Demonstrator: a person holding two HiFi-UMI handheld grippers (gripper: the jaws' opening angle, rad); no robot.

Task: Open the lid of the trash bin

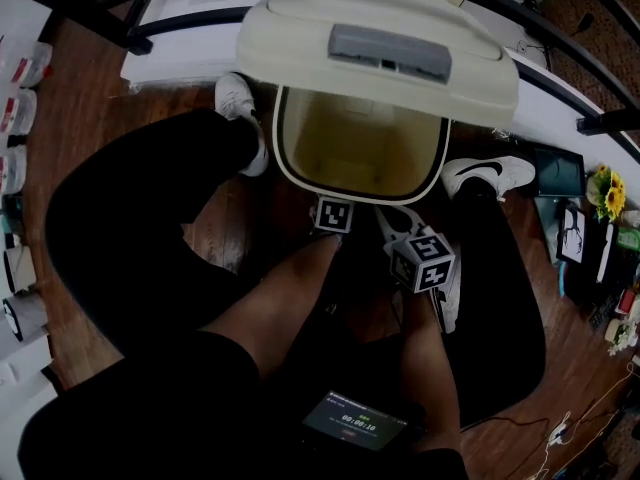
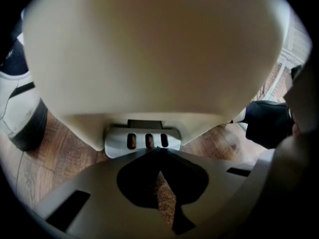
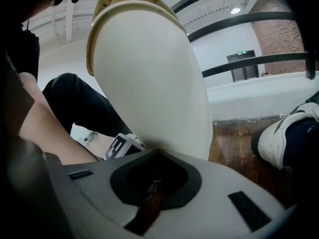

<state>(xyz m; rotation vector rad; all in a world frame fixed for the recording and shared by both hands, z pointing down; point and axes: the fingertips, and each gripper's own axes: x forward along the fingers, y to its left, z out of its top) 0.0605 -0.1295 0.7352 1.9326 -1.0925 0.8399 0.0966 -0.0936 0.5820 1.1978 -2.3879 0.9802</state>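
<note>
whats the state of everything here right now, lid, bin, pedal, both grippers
lid: open, swung up and back
trash bin: upright, nothing seen inside
left gripper: jaws together, nothing between them
right gripper: jaws together, empty, beside the trash bin
pedal: left gripper's tips on it

Indoor studio or lab hall: wood-plank floor, black metal rails overhead, a brick wall beside white ones, a double door under a green sign, loose cables at the floor's edge.
</note>
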